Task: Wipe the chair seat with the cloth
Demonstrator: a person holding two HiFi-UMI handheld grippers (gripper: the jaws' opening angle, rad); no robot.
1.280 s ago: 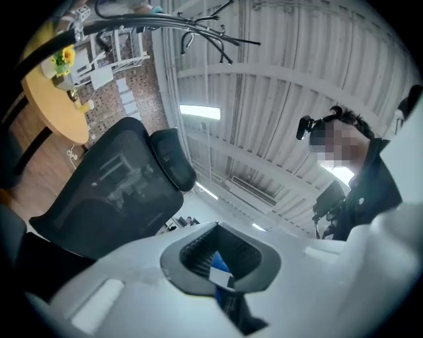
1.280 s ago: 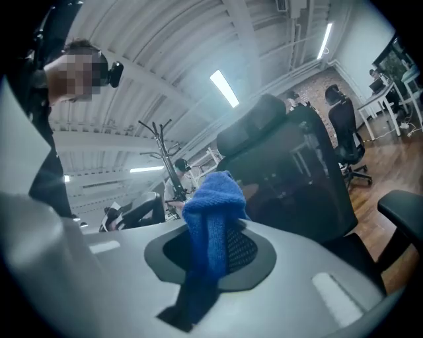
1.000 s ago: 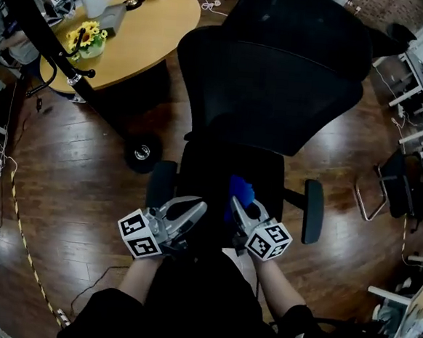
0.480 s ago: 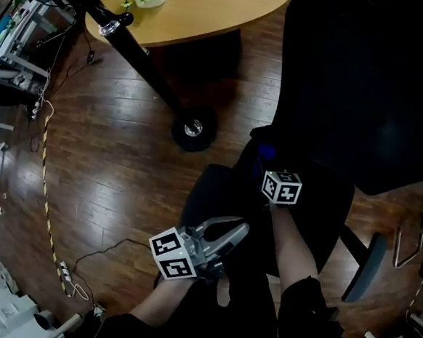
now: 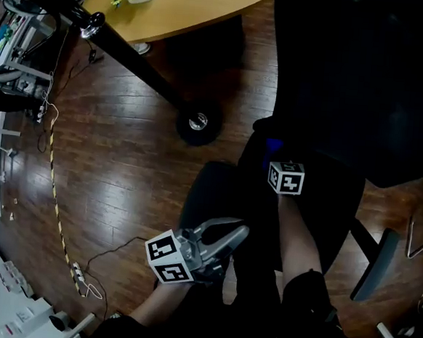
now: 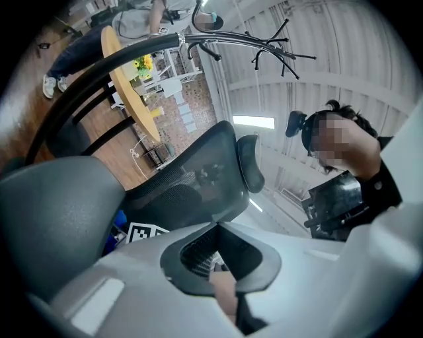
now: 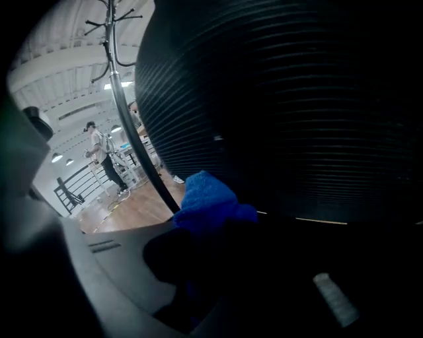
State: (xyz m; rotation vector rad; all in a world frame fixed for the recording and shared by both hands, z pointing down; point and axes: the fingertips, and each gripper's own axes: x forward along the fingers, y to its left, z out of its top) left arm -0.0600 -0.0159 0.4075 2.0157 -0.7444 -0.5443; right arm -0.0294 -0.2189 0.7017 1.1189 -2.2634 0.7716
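As right hand-held gripper (image 7: 198, 267) pinches blue cloth (image 7: 207, 197), black chair seat (image 5: 332, 210) beneath

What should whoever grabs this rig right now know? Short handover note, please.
Left tool: shut, empty, held off the front corner of the chair seat, near the armrest.
Right tool: shut on the blue cloth, at the rear of the seat, close to the backrest.
Done: the cloth is in hand and at the seat. How much has been wiped cannot be told; the seat is black and shows no marks.
Left: probably work the cloth across the whole seat, front included, to be safe.
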